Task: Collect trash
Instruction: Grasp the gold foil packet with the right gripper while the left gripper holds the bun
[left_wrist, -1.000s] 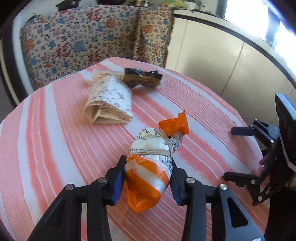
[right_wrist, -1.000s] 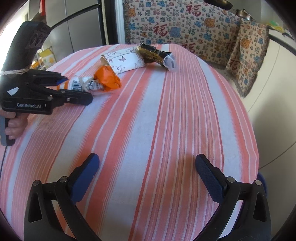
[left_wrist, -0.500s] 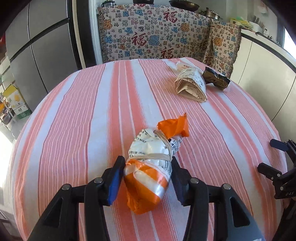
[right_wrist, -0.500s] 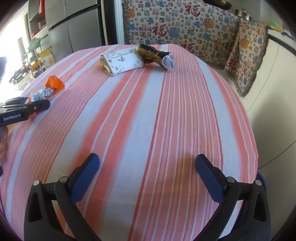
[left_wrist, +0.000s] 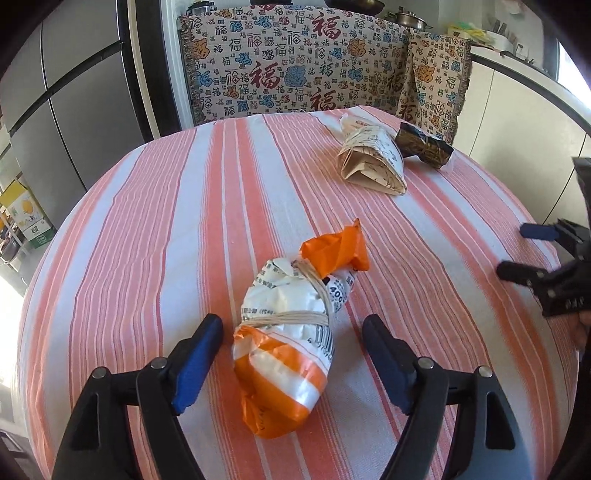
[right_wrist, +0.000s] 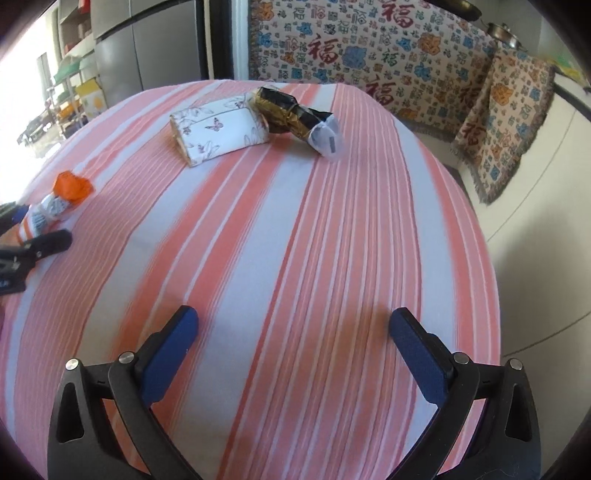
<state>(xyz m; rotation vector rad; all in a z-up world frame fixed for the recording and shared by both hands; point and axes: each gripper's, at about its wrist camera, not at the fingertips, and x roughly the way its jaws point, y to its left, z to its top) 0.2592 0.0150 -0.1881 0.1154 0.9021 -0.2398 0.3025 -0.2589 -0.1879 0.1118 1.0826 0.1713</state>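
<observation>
Trash collection, early stage.
We see the left claw opening around the orange-and-white bundle; right claw apart, empty; paper packet and dark wrapper remain at twelve o'clock on the surface.

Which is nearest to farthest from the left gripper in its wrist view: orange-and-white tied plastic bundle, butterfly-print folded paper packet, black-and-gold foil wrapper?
1. Orange-and-white tied plastic bundle: between the opening jaws of the left gripper, untouched.
2. Butterfly-print folded paper packet: far right.
3. Black-and-gold foil wrapper: just beyond the packet.

black left gripper, blue pads, silver screws.
</observation>
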